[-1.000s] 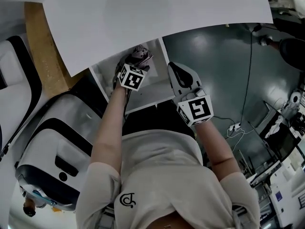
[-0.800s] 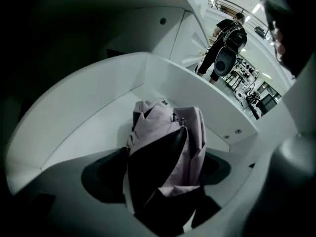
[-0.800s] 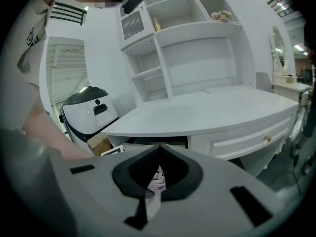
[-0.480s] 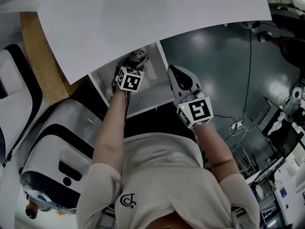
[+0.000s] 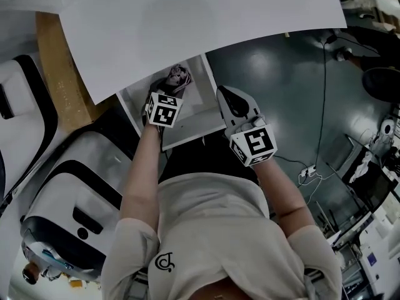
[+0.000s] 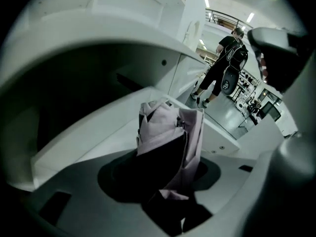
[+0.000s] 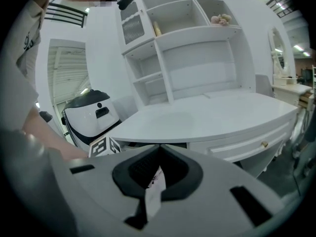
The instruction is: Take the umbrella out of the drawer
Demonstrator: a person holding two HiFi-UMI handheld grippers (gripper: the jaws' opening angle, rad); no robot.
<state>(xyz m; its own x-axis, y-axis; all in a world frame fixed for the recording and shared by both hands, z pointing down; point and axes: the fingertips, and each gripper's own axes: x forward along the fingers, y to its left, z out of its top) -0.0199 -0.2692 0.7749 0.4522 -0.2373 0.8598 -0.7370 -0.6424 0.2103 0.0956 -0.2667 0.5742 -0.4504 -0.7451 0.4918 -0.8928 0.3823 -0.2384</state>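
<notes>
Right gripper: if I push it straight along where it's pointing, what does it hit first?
Most likely the front edge of the white desk top, just beyond the right gripper. Depth is hard to judge from here.

Hidden: folded pale-lilac fabric umbrella (image 6: 168, 137), lower end, at 6 o'clock between left gripper (image 6: 165, 184) closing jaws; white drawer (image 5: 199, 120), rear, under white desktop (image 5: 187, 30), 12 o'clock.

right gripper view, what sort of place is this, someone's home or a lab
Probably a mock room set up inside a lab or workshop hall: a white desk with shelves stands on a grey floor crossed by a cable, beside a white machine.
</notes>
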